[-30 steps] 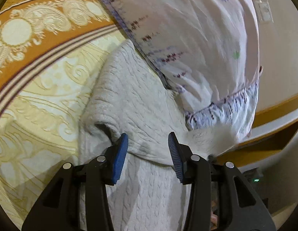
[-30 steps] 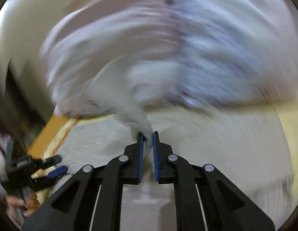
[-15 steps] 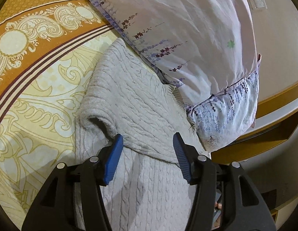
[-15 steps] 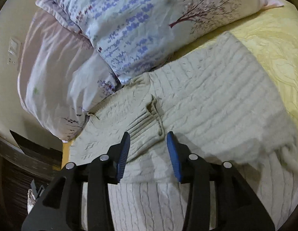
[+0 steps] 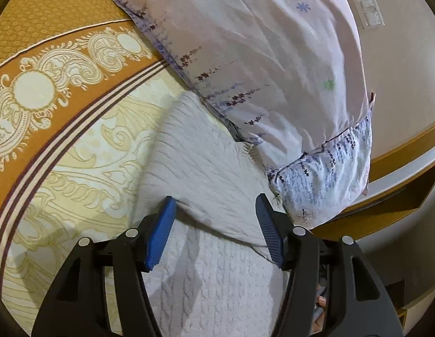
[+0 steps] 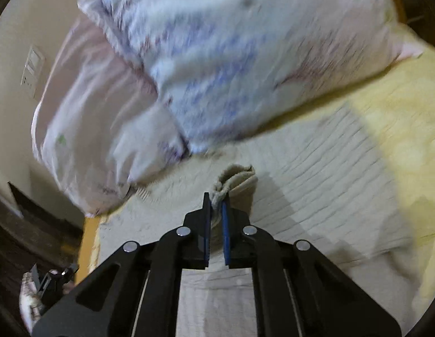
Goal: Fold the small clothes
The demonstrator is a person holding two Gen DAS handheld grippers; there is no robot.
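A cream cable-knit sweater [image 5: 197, 165] lies flat on the bed, its far edge against the pillows. My left gripper [image 5: 216, 210] hovers open just above a folded edge of the knit, blue pads apart, nothing pinched. In the right wrist view the same sweater [image 6: 324, 174] spreads toward the right. My right gripper [image 6: 216, 206] is shut on a bunched ribbed bit of the sweater, lifted into a small peak [image 6: 235, 178] above the fingertips. This view is motion-blurred.
Two floral pillows [image 5: 259, 56] lean on the wall behind the sweater. A yellow and orange patterned bedspread [image 5: 49, 118] covers the bed at left. The bed's wooden edge [image 5: 400, 193] and a drop to the floor lie at right. Wall switches [image 5: 370, 14] sit above.
The right gripper stood open over the sweater's ribbed edge half a second ago; now it has shut on it and pulled it up. The left gripper has risen slightly and stays open.
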